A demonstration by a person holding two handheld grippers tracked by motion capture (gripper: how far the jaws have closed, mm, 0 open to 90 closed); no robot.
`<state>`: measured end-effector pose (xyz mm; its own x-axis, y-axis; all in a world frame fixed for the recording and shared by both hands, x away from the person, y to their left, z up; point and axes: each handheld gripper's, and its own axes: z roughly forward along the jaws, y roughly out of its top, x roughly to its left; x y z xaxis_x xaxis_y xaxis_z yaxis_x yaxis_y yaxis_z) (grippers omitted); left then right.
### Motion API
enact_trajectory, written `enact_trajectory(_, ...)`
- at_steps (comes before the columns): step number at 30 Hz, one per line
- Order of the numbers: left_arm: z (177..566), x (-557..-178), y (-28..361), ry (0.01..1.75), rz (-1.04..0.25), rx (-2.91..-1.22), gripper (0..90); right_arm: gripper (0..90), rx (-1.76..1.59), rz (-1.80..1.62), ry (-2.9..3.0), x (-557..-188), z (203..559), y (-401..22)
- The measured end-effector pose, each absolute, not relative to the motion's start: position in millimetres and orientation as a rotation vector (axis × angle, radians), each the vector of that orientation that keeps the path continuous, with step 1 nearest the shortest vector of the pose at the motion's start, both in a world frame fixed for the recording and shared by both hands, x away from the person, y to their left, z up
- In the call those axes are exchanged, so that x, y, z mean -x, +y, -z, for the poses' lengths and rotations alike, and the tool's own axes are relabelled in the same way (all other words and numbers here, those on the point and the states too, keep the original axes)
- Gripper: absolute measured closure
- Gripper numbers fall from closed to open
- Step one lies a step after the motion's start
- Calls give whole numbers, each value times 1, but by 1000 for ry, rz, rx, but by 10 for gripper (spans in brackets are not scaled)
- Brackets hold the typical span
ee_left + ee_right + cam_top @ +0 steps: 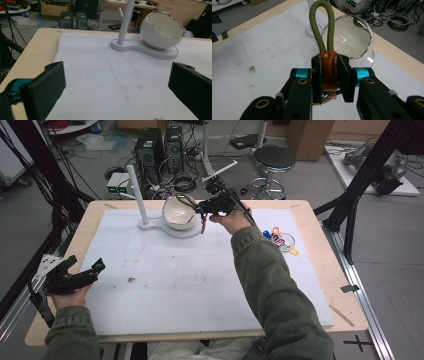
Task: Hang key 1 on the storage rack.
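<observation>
Right gripper (329,75), frame centre, pinching olive-green cord loop with brown leather sleeve (327,67) before white eggshell-shaped bowl (352,40); stitching visible close-up; high view adds left gripper (82,275), jaws spread, lower left.

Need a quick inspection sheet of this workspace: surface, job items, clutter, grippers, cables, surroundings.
Surface: white mat on a wooden table, a few dark stains.
Job's things: keychain with olive cord loop and brown leather tab; white egg-shaped bowl on a white stand with a post.
Clutter: coloured clips at the mat's right edge.
Grippers: right gripper shut on the keychain beside the bowl; left gripper open, nothing between the jaws.
Cables: black cable trails from the right gripper.
Surroundings: stool, computer towers, floor wiring.
</observation>
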<state>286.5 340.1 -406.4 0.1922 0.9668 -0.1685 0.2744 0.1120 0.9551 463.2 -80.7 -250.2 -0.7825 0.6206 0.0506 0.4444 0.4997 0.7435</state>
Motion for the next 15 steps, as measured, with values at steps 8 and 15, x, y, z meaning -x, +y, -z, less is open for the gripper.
enact_trajectory(8, 406, -286, 341, 1293, -806, -1381, 18, 750, -869, -1149, 2547, -467, 246, -55)
enact_trajectory(15, 406, -286, 342, 1290, -797, -1377, 18, 750, -844, -1162, 2564, -471, 238, -35)
